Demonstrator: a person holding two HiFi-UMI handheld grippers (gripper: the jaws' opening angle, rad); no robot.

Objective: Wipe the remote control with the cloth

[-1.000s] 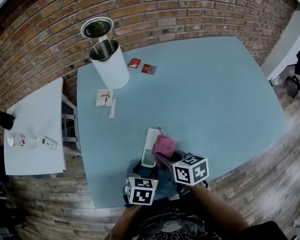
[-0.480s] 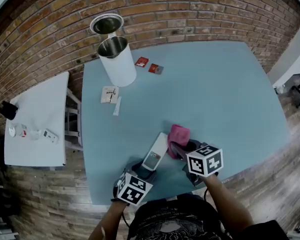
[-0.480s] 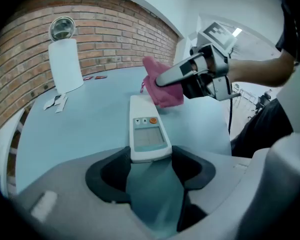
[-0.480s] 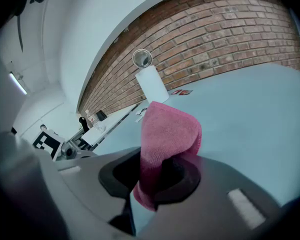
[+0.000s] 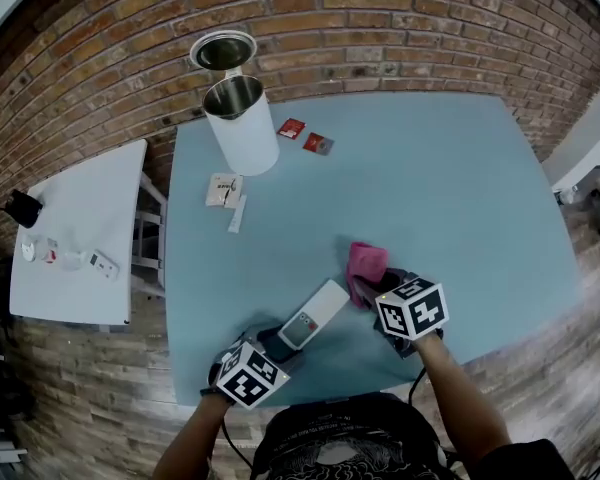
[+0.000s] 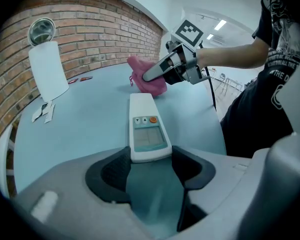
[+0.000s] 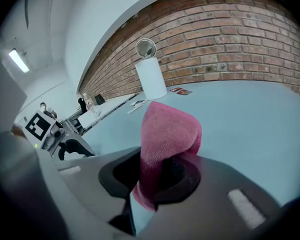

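Big blue table (image 5: 450,168) up against a brick wall, with a tall white bin (image 5: 245,133) at the far left. The left gripper (image 6: 150,170) is clamped on the near end of the remote control (image 6: 147,129), which points far-right, screen up. The right gripper (image 7: 157,176) is pinching a bunched pink cloth (image 7: 167,134), just right of the remote's far end. Two little red packets (image 5: 305,136) sit by the bin.
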